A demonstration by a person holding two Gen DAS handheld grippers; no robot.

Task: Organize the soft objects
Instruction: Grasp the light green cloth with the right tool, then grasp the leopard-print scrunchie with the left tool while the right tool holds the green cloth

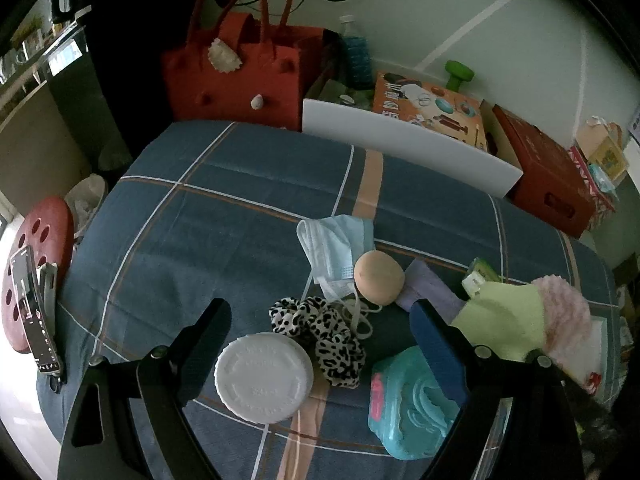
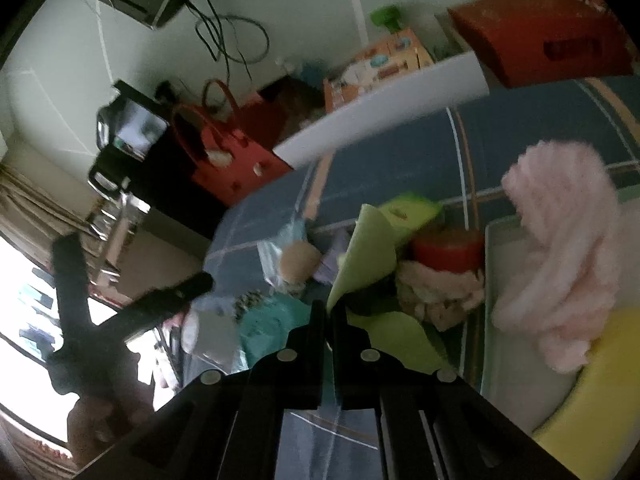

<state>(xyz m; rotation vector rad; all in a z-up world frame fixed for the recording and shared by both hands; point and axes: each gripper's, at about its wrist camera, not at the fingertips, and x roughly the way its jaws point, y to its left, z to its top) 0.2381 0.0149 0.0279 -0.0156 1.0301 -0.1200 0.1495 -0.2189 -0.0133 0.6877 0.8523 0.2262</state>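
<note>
The left gripper (image 1: 320,332) is hanging over the blue plaid cloth (image 1: 224,216), its black fingers spread wide with nothing pressed between them. Lying in the gap below are a round white plastic lid (image 1: 264,378) and a black-and-white leopard-print scrunchie (image 1: 320,336) just beside it. The far finger is covering part of a teal pack of wet wipes (image 1: 408,404), so its label is hard to read. Past the scrunchie, a peach foam ball (image 1: 378,278) is sitting on the edge of a crumpled light-blue face mask (image 1: 340,248), touching a lilac cloth (image 1: 430,284) that is mostly hidden.

The right gripper (image 2: 329,312) is pressed together, pinching a corner of a pale green soft cloth (image 2: 366,252), which is standing up from the fingertips. The right wrist view is blurred, so the cloth's lower edge is hard to make out. A fluffy pink piece (image 2: 560,248) is lying over the rim of a pale tray (image 2: 500,320), half covering a yellow item (image 2: 600,392) cut off at the frame edge. A red round thing (image 2: 448,252) behind the green cloth is only partly showing.
</note>
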